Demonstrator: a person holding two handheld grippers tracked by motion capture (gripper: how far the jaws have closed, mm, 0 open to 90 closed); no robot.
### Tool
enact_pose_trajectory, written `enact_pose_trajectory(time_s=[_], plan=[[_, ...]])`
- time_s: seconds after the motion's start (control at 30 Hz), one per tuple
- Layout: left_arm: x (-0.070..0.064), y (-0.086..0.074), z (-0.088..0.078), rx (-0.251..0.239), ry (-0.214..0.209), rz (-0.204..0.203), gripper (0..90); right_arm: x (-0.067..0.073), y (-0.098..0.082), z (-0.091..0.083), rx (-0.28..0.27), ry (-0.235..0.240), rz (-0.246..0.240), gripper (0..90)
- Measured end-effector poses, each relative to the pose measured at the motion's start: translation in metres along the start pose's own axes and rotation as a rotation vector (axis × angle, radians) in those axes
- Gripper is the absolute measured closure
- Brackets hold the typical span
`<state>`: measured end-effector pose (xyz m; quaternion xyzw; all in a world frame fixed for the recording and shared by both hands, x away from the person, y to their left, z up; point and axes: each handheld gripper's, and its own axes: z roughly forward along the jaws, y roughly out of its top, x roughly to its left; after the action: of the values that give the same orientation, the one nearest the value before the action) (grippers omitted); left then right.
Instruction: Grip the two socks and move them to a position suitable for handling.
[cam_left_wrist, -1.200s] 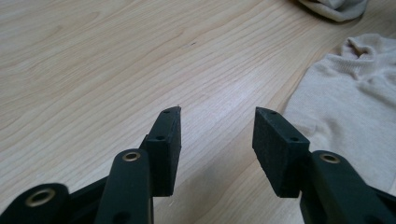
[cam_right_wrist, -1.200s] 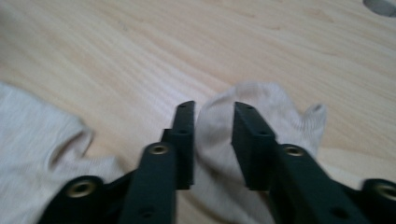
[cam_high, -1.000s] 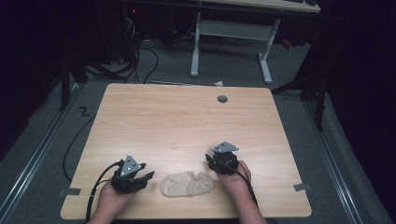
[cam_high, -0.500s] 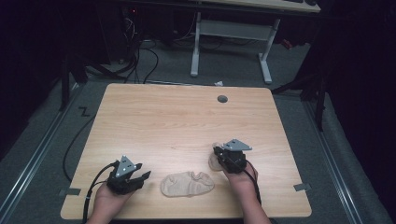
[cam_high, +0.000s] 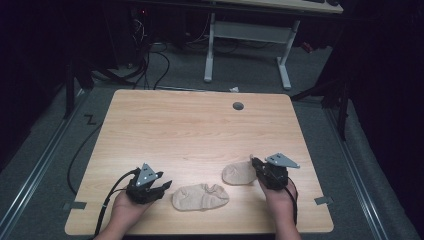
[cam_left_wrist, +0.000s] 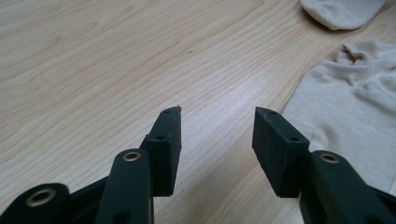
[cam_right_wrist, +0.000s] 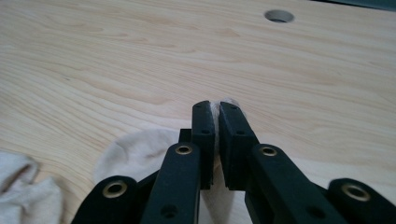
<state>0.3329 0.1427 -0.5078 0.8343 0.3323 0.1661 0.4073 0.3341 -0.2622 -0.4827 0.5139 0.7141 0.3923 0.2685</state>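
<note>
Two beige socks are on the wooden table (cam_high: 200, 130). One sock (cam_high: 200, 196) lies flat near the front edge, and its cuff (cam_left_wrist: 355, 107) sits just right of my left gripper (cam_left_wrist: 217, 114). That left gripper (cam_high: 165, 186) stands open over bare wood with nothing between its pads. My right gripper (cam_right_wrist: 217, 105) is shut on a fold of the second sock (cam_right_wrist: 135, 149). Its jaws have just been closing on that fabric and have eased slightly. The held sock (cam_high: 239, 173) trails left from the right gripper (cam_high: 255, 162), apart from the first sock.
A round cable hole (cam_high: 238, 106) sits near the table's far edge. A white desk frame (cam_high: 245, 45) and cables (cam_high: 150, 55) stand on the floor beyond. The table's front edge lies just below both hands.
The right gripper closed on the top sock and drew it to the right, off the other sock. The left gripper shifted slightly and stayed open.
</note>
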Motion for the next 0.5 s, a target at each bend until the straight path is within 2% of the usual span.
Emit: enact_pose_trajectory(time_s=[0.13,0.3,0.37,0.43,0.5], plan=[[-0.003,0.004,0.005,0.003,-0.013,0.015,52.6,-0.011,-0.007,-0.003,0.015,-0.037,0.022,80.8],[-0.005,0.006,0.007,0.001,-0.019,0.021,52.7,-0.023,-0.011,-0.015,0.006,-0.13,0.01,71.7],[-0.005,0.006,0.007,0.0,-0.019,0.02,52.7,-0.021,-0.011,-0.018,0.014,-0.126,-0.013,72.5],[-0.005,0.006,0.007,-0.002,-0.018,0.019,52.7,-0.018,-0.014,-0.015,0.061,-0.097,-0.052,79.9],[-0.005,0.006,0.006,-0.002,-0.018,0.019,52.7,-0.015,-0.021,-0.005,0.138,-0.042,-0.061,84.1]])
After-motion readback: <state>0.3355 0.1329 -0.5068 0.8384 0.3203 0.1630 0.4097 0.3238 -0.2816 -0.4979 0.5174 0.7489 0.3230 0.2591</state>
